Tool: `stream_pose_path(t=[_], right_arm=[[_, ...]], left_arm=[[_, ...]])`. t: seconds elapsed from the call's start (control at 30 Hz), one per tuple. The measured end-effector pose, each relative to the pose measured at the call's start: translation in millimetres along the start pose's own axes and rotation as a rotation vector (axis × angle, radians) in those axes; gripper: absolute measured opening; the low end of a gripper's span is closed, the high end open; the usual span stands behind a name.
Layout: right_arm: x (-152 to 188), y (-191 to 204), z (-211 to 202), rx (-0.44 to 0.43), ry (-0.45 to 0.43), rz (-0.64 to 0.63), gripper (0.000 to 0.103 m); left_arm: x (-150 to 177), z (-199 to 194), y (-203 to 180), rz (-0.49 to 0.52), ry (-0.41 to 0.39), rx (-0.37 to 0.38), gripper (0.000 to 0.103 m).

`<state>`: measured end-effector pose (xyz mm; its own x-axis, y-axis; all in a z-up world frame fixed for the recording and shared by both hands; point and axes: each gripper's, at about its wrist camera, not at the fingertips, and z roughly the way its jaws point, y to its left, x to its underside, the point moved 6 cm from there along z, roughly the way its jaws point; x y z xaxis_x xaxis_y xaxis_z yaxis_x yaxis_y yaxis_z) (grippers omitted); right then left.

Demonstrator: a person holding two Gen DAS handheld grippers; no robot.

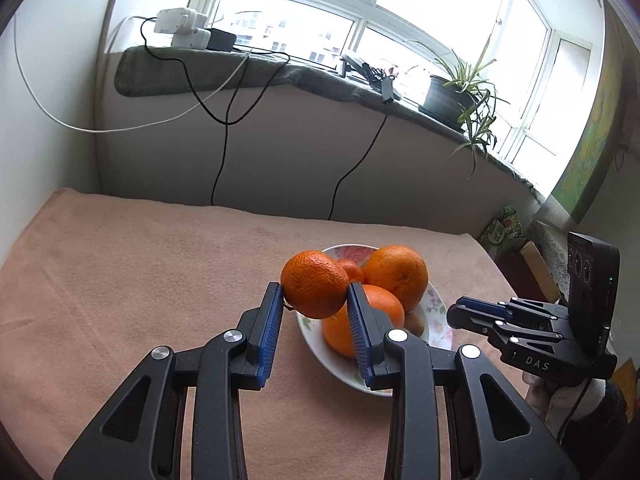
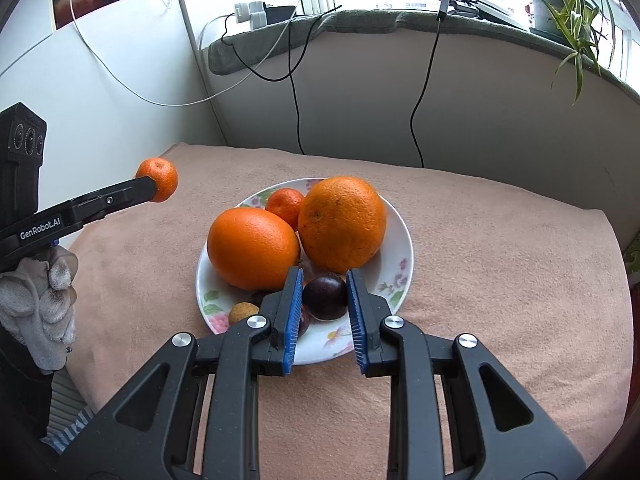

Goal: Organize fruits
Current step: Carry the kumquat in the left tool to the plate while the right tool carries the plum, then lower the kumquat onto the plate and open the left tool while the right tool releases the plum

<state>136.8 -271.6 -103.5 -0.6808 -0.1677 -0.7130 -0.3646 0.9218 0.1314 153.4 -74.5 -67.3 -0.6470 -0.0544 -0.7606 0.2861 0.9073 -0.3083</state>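
Note:
My left gripper (image 1: 314,294) is shut on a mandarin (image 1: 315,283) and holds it in the air above the left rim of a flowered plate (image 1: 436,308). It also shows in the right wrist view (image 2: 158,180), well left of the plate (image 2: 402,248). The plate holds two big oranges (image 2: 253,253) (image 2: 342,224), a small mandarin (image 2: 285,206), a tan round fruit (image 2: 243,312) and dark plums. My right gripper (image 2: 323,294) has its pads either side of a dark plum (image 2: 325,295) over the plate's near side.
The plate sits on a table under a peach cloth (image 2: 500,264). A white wall (image 1: 260,160) and a windowsill with cables and a potted plant (image 1: 460,92) lie behind. Boxes (image 1: 516,240) stand past the table's right edge.

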Motion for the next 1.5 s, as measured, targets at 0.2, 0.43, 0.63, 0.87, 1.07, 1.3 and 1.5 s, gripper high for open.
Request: stream_pose_path(t=[0.2,0.43,0.63,0.87,1.07,1.3,1.5], right_arm=[[1,-18,6,-0.001,-0.001,0.042,0.023],[1,-30,10,0.001,0.003,0.057,0.023],[2,-33,14,-0.014,0.01,0.064,0.023],[0,-33,19,-0.037,0.017,0.058,0.023],[0,-32,22,-0.051,0.018,0.059,0.023],[1,-32,19,-0.058,0.017,0.056,0.023],[1,-30,19,-0.06,0.017,0.055,0.024]], left_arm=[[6,8,-35,0.05,0.026,0.053,0.031],[17,24,-67,0.103,0.069,0.093,0.031],[30,32,-85,0.133,0.106,0.103,0.031],[37,37,-93,0.156,0.128,0.094,0.031],[36,40,-97,0.168,0.133,0.081,0.031],[37,42,-97,0.164,0.139,0.063,0.032],[35,39,-95,0.167,0.129,0.051,0.032]])
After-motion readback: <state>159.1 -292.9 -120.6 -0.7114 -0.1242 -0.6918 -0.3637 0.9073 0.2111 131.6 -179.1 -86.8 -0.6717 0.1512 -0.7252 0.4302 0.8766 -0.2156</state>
